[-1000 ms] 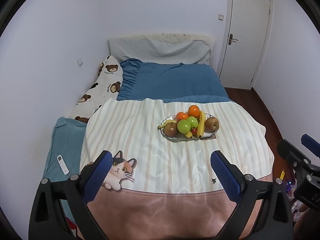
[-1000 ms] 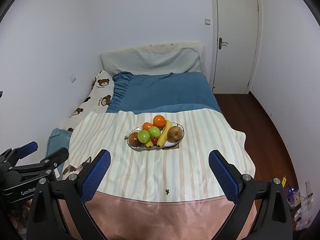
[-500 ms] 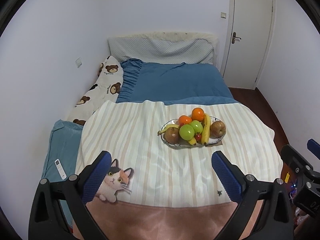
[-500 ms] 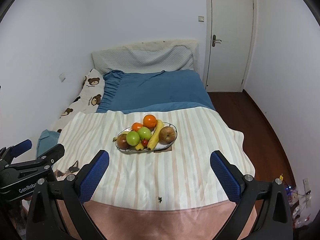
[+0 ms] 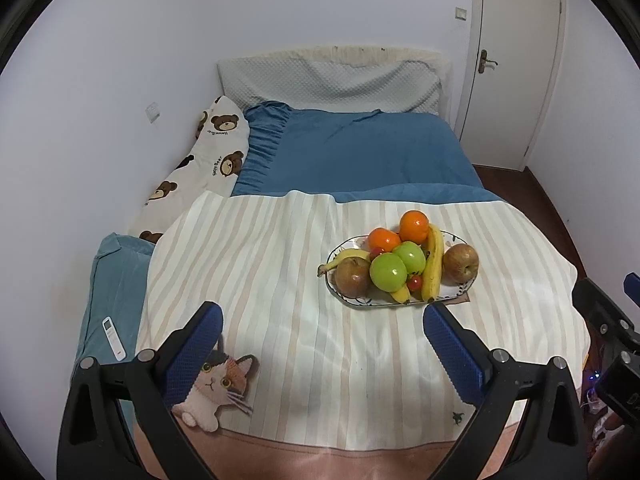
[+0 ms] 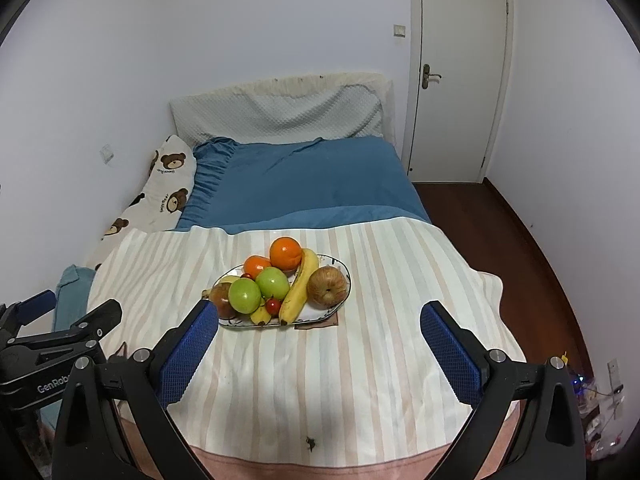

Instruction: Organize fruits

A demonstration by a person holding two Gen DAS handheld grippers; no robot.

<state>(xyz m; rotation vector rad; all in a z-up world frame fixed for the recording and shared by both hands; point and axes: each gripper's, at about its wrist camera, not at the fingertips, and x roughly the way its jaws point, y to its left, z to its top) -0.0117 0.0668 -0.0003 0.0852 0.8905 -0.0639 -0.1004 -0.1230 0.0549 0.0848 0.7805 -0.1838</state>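
An oval white plate of fruit sits on the striped blanket on the bed. It holds two green apples, two oranges, bananas, two brownish apples and small red fruits. My left gripper is open and empty, short of the plate and to its left. My right gripper is open and empty, just in front of the plate.
The striped blanket with a cat print covers the near bed; a blue sheet and pillows lie beyond. A white remote lies on the blue cushion at left. A door and wood floor are at right.
Both grippers have moved forward toward the plate, which now looks larger and nearer. The left view shifted so the plate sits more to the right. Jaws stayed open.
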